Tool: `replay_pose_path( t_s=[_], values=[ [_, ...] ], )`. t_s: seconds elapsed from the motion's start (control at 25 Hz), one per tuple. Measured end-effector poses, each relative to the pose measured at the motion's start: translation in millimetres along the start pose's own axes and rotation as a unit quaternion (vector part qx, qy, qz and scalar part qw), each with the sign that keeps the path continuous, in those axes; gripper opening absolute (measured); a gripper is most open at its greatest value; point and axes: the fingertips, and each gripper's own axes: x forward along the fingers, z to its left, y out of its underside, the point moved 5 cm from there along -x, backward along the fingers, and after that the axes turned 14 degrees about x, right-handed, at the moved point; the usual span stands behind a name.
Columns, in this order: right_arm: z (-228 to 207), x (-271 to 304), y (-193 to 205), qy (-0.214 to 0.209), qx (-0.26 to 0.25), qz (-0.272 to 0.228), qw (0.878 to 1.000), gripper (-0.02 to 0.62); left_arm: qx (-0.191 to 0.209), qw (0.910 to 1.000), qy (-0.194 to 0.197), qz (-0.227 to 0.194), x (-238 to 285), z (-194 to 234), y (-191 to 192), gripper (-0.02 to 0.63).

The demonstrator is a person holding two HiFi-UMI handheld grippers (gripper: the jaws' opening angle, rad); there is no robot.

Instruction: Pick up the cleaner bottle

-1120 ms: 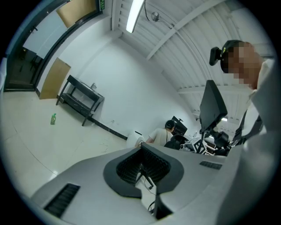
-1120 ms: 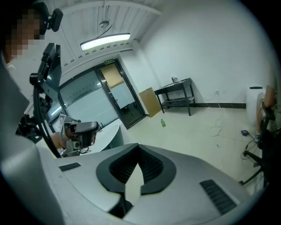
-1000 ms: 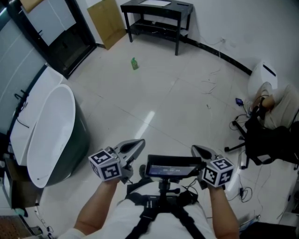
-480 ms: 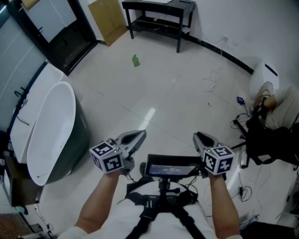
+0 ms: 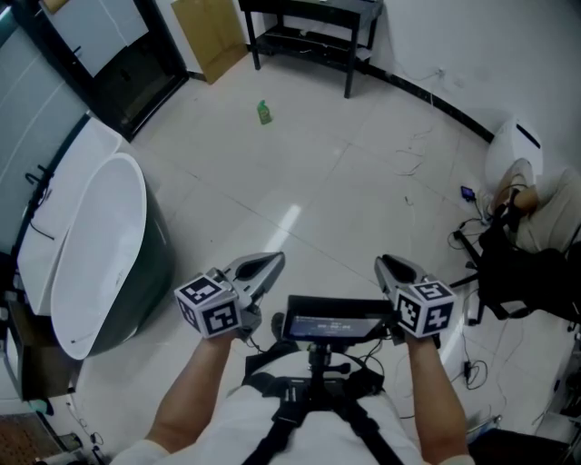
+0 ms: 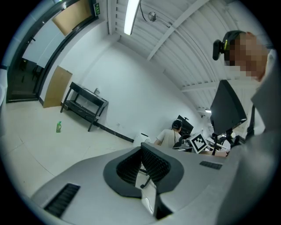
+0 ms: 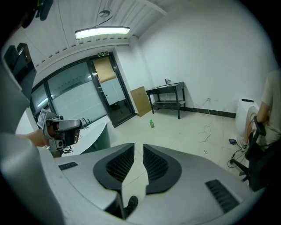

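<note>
Entry: your left gripper [image 5: 275,262] was shut and empty, right gripper [image 5: 382,264] barely parted; unopened jaws risked toppling the distant cleaner bottle [image 5: 264,112].

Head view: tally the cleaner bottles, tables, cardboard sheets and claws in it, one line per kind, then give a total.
cleaner bottle, green, on the floor: 1
table, black, by the wall: 1
cardboard sheet, leaning near the table: 1
claws, the left claw and the right claw: 2
Total: 5
</note>
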Motion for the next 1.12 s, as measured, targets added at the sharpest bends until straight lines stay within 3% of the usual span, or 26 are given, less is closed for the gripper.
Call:
replay_pose_path(
  t_s=[1.12],
  values=[
    [60.9,42.6,12.2,0.051,0.007,-0.007,0.999,0.061,0.004,0.9997,0.025,0.005,-62.4,61.3,3.6,0.0]
  ],
)
